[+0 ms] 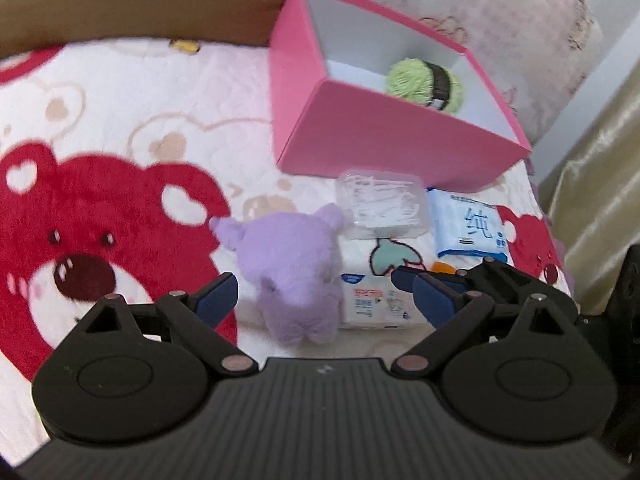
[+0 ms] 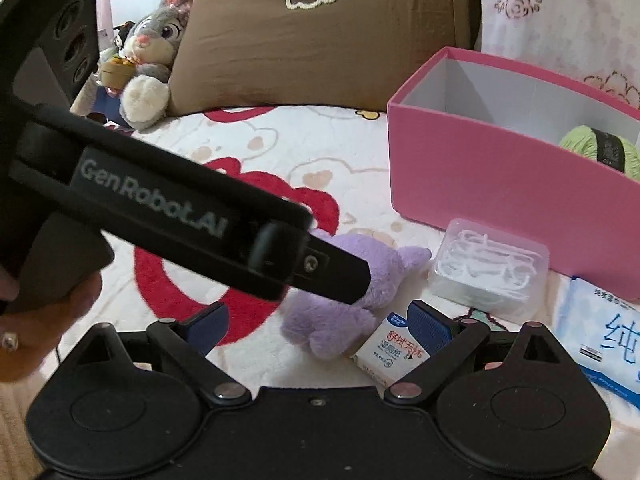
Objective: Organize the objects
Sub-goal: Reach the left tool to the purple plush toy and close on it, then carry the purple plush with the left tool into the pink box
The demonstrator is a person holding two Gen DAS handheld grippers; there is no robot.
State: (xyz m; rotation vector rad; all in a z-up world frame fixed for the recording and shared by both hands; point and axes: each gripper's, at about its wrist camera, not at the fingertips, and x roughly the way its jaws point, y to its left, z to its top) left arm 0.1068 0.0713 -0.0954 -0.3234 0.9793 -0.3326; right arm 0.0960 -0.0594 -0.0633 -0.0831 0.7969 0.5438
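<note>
Yarn (image 1: 425,85) alone sits in the pink box (image 1: 384,136); plush toy (image 1: 288,272), floss case (image 1: 382,204) and two tissue packs wait on the blanket (image 1: 120,128). Left gripper (image 1: 322,300) spread wide above the toy, right gripper (image 2: 316,330) likewise empty. Small pack's label partly hidden.

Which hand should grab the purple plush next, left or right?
Left, probably. The left tool is open with the purple plush between its fingers. The right tool is open too, but faces the wipes pack.
</note>
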